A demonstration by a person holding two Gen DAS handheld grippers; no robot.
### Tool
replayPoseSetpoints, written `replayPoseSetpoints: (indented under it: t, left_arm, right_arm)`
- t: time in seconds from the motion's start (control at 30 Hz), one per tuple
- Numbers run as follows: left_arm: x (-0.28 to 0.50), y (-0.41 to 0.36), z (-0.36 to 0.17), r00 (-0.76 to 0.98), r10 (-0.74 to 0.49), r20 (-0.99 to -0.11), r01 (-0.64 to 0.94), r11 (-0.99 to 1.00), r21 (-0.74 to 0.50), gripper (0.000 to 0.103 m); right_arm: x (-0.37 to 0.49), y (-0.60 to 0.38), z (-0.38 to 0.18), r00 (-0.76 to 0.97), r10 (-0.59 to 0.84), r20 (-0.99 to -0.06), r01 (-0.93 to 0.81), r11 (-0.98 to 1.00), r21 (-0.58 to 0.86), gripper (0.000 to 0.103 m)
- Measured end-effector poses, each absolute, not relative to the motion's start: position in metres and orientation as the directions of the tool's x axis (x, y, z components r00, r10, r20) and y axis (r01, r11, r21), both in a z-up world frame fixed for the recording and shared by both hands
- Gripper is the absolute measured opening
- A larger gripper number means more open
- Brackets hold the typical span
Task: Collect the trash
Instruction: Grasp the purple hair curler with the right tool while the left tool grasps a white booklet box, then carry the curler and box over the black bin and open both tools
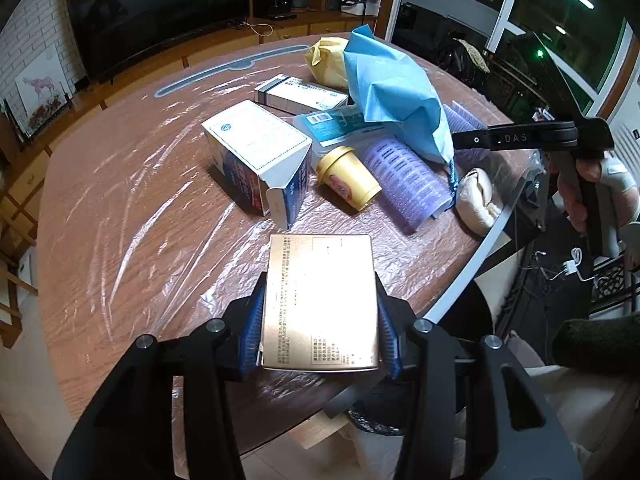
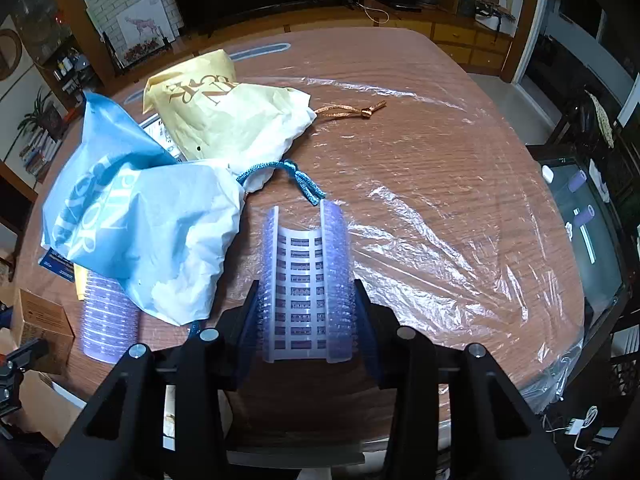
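My left gripper (image 1: 320,320) is shut on a flat gold box (image 1: 320,300) and holds it above the near edge of the round wooden table (image 1: 120,200). My right gripper (image 2: 306,316) is shut on a purple hair roller (image 2: 306,280), held over the table. Trash lies in a heap: a white and blue carton (image 1: 260,152), a yellow cup (image 1: 348,178), another purple roller (image 1: 404,184), a blue pouch (image 1: 392,88) and a yellow pouch (image 2: 224,108). The right gripper's handle shows in the left wrist view (image 1: 532,136).
A thin plastic sheet (image 2: 440,220) covers the table. A black-lined bin (image 1: 376,420) sits below the table's near edge. A gold cord (image 2: 348,111) lies behind the pouches. A glass side table (image 2: 588,220) stands to the right. A TV (image 1: 160,8) is at the back.
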State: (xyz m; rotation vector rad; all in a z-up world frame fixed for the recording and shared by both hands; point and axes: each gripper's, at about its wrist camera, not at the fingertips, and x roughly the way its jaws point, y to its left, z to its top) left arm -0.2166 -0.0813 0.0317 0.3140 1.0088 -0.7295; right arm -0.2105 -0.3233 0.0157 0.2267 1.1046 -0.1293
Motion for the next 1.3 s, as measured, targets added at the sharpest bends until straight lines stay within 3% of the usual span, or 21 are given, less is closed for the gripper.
replayPoseSetpoints:
  t: [0.4,0.77,1.3]
  left_arm:
    - [-0.208,-0.072,0.054,0.4,-0.447,-0.8,0.579,0.8,-0.158,0.048]
    - [-0.217,-0.078,0.068,0.424,-0.458,-0.781,0.552,0.815,-0.179,0.048]
    - [-0.248,-0.076,0.076,0.405,-0.509,-0.76,0.584,0.783,-0.213,0.049]
  right_arm:
    - [-0.229,-0.339,0.051,0.524,0.063,-0.849,0.212,0.956,0.202,0.042]
    - [-0.257,-0.304,0.087,0.567,0.186,-0.802,0.054,0.964,0.261,0.043]
    - [-0.297,-0.252,0.089,0.492,0.358,-0.793,-0.175,0.933,0.313,0.043]
